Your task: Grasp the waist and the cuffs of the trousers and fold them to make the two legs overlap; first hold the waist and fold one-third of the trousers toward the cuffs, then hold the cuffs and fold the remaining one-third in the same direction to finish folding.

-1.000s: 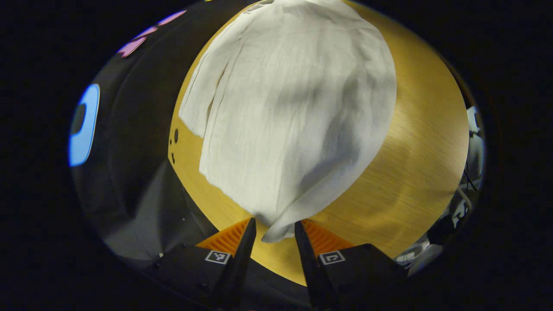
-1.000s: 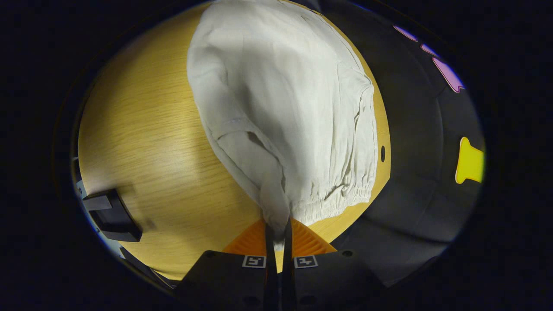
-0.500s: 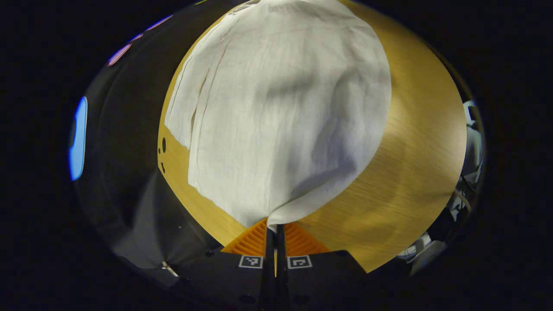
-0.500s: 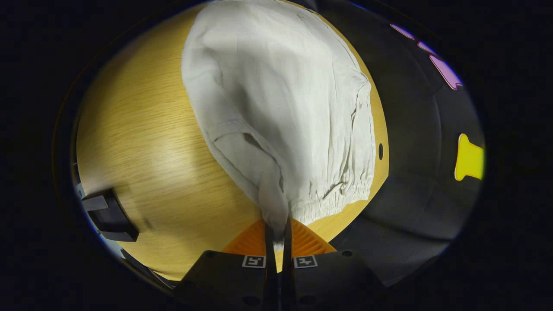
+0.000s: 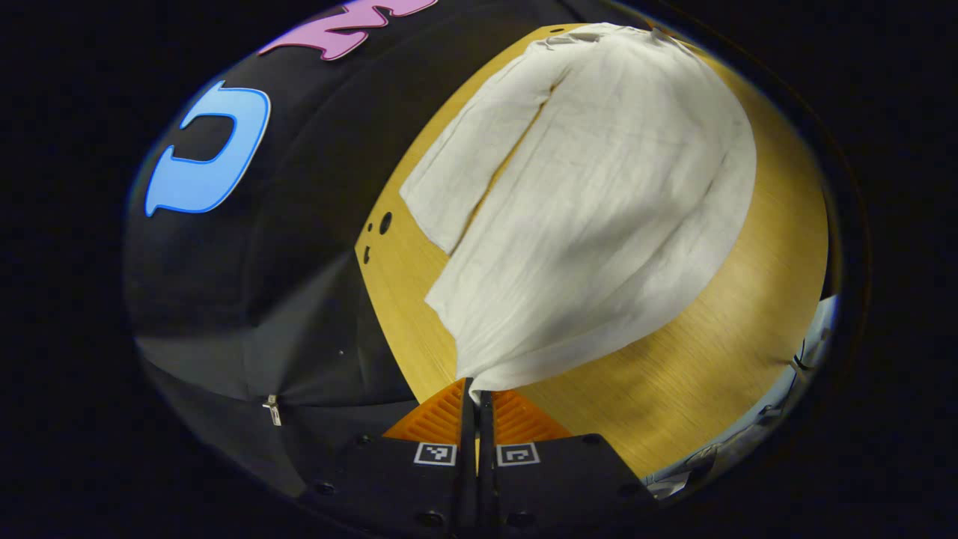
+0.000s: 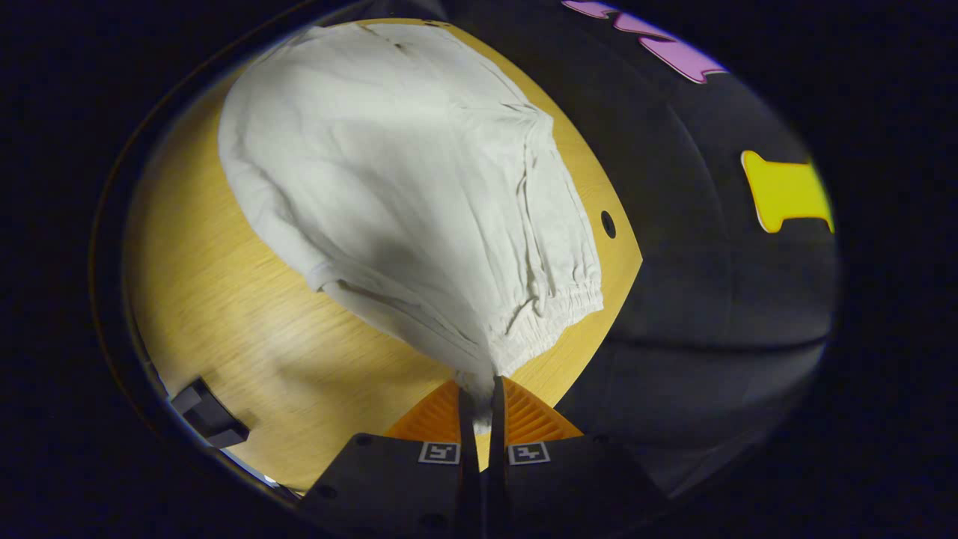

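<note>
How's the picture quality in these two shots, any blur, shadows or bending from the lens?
Left gripper view: the fisheye bends the table edge into a curve; the trousers are evenly lit, their weave sharp, with soft shade near the left gripper. Right gripper view: a grey shadow lies across the trousers above the right gripper, the wood grain looks slightly smeared, and there is no glare.

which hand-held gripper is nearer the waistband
Right. The right hand-held gripper pinches the trousers beside the waistband; the left hand-held gripper holds a cuff corner, far from it.
</note>
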